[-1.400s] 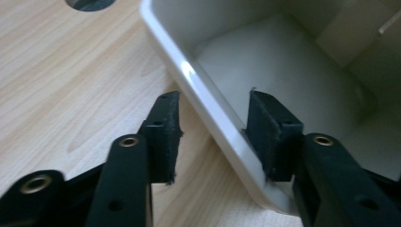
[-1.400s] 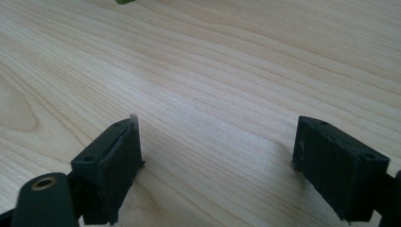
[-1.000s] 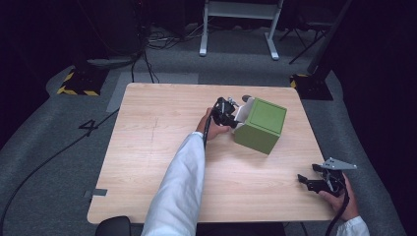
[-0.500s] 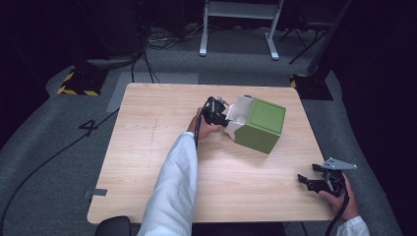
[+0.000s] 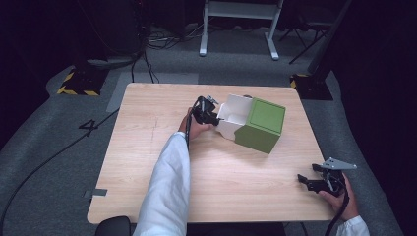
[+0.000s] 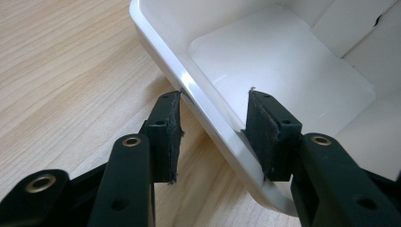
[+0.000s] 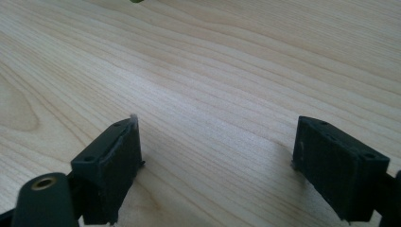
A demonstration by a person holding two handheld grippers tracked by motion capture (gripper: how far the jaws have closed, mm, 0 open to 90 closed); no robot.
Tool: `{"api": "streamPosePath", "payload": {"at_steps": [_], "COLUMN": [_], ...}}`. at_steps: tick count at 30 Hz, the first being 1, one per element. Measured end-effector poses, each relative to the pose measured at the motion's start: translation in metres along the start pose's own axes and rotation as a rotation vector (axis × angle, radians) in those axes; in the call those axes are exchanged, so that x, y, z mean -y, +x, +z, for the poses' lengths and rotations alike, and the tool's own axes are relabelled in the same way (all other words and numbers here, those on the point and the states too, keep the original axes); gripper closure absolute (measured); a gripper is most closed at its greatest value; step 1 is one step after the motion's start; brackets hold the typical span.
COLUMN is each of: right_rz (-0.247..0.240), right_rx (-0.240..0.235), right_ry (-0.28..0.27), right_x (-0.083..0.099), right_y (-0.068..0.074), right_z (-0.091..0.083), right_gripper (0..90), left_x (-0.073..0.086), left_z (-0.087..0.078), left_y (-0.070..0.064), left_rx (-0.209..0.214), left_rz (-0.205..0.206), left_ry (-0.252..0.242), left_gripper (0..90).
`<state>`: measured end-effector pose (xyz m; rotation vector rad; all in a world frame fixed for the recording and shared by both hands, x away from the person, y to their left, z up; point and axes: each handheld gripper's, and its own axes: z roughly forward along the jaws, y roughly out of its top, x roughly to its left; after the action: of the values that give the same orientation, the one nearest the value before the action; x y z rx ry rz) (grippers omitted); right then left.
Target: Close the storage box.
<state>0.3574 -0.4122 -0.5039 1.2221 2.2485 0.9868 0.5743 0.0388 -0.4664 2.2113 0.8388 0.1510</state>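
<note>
A green box (image 5: 263, 124) lies right of centre on the wooden table (image 5: 157, 162). A white inner tray (image 5: 235, 112) sticks out of its left side, and its hollow looks bare. At the tray's left end, my left gripper (image 5: 212, 116) is shut on the rim. In the left gripper view the tray's wall (image 6: 208, 109) runs slantwise between the two jaws of the left gripper (image 6: 213, 101), one outside and one inside. My right gripper (image 5: 307, 177) rests near the table's front right corner. It stands open (image 7: 217, 130) over bare wood.
Past the table's far edge stand a white metal frame (image 5: 239, 14) and cables on the grey floor. A yellow-and-black striped block (image 5: 78, 84) lies on the floor at the far left. Bare wood spreads across the left and front of the table.
My left gripper has moved left with the white tray, so more of it now shows outside the green box. The right gripper has stayed put.
</note>
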Motion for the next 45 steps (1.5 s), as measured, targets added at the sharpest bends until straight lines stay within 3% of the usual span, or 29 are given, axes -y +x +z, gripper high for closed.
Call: {"api": "streamPosePath", "payload": {"at_steps": [26, 33, 45], "right_rz": [0.0, 0.0, -0.001], "right_rx": [-0.002, -0.001, -0.001], "right_ry": [0.001, 0.001, 0.001], "right_x": [0.0, 0.0, 0.0], "right_y": [0.0, 0.0, 0.0], "right_z": [0.0, 0.0, 0.0], "right_gripper": [15.9, 16.0, 15.9], "left_x": [0.003, 0.0, -0.001], "left_z": [-0.008, -0.018, -0.061], "left_y": [0.011, 0.009, 0.009], "left_rx": [-0.031, -0.087, -0.222], "left_rz": [0.006, 0.023, 0.062], "left_ry": [0.007, 0.004, -0.018], "left_gripper": [49.9, 43.0, 29.6]}}
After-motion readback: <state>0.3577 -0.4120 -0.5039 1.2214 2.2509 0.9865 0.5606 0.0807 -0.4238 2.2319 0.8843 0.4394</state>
